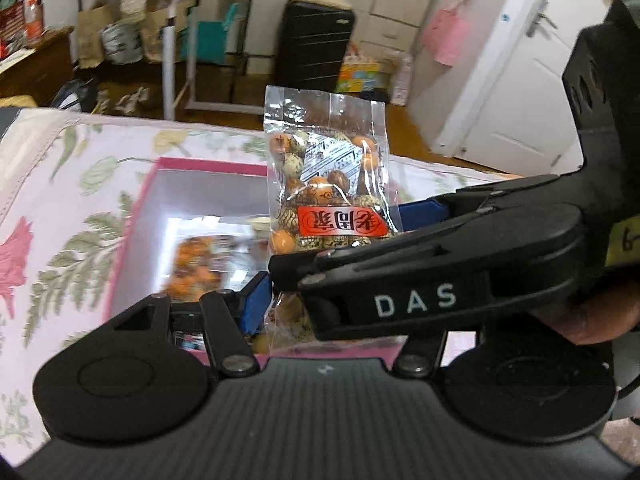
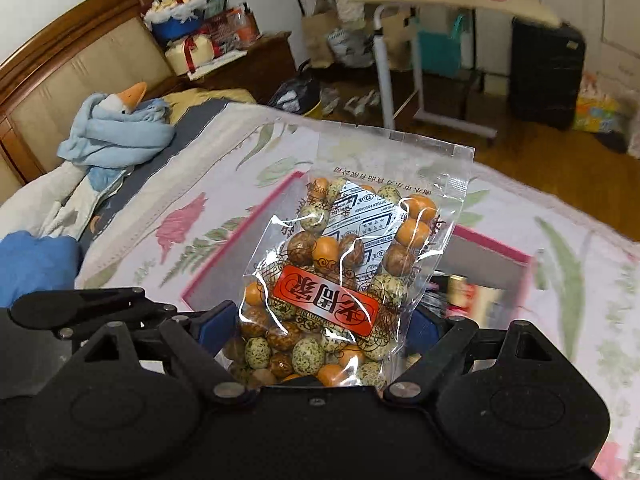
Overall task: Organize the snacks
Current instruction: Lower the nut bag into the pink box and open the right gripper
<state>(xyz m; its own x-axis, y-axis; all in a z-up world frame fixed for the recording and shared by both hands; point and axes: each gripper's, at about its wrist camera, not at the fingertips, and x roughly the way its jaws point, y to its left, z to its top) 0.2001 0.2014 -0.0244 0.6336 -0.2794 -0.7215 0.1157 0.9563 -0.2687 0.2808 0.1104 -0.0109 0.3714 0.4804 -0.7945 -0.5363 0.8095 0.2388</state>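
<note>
Snack bag [image 2: 344, 280], one, clear, red label inverted; held upright above pink box [image 1: 132, 224] on floral bedspread [image 1: 60, 184]. Right gripper [image 2: 320, 332]: clenched on bag's lower part, blue pads at both sides. Left gripper [image 1: 320, 308]: apparently closed on same bag, far finger hidden behind right gripper. Second, blurred packet [image 1: 196, 272] lay inside box.
</note>
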